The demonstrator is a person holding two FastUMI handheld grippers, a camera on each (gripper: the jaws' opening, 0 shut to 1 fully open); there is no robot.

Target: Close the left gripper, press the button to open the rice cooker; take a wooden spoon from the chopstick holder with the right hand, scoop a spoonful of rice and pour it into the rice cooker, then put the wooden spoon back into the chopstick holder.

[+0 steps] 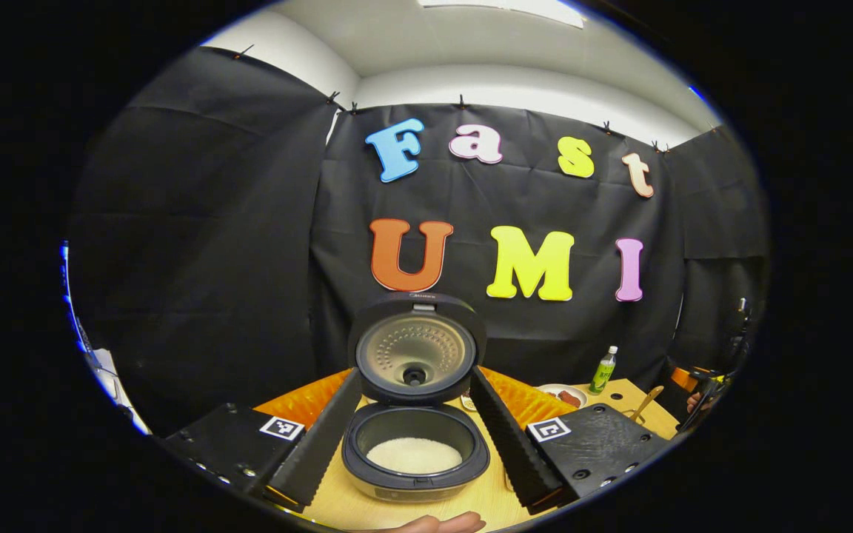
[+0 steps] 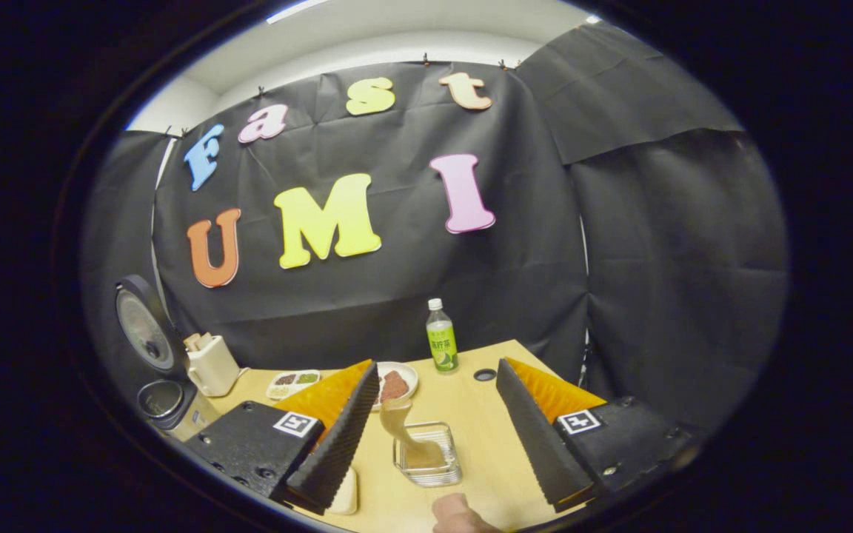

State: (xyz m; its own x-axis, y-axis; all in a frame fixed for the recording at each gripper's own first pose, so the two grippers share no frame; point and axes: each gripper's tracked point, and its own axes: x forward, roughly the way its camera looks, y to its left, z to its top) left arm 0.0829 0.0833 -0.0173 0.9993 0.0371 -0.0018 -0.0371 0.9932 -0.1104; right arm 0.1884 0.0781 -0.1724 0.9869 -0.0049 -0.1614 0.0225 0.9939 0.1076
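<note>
The rice cooker stands open at the lower centre of the left gripper view, so the button press looks finished. Its round lid is tipped upright behind the dark inner pot, and a pale heap of rice lies in the pot's bottom. The left tongs are spread wide, one finger on each side of the cooker and neither touching it.

In the right gripper view the right tongs are also spread and hold nothing. Between their fingers, at the lower centre of the frame, the wooden spoon stands tilted in a clear, wire-edged holder on the bench, its broad end leaning up and to the left. Whether this is the chopstick holder of the task cannot be told for certain, though it seems the likely one.

The step in hand therefore appears to be the spoon: either fetching it or having just returned it, and the frames do not settle which. If it is to be fetched, the right tongs would need to come forward and down around the handle, then pinch it squarely enough that it does not swivel.

Towards the upper centre stand a green bottle and a plate.
</note>
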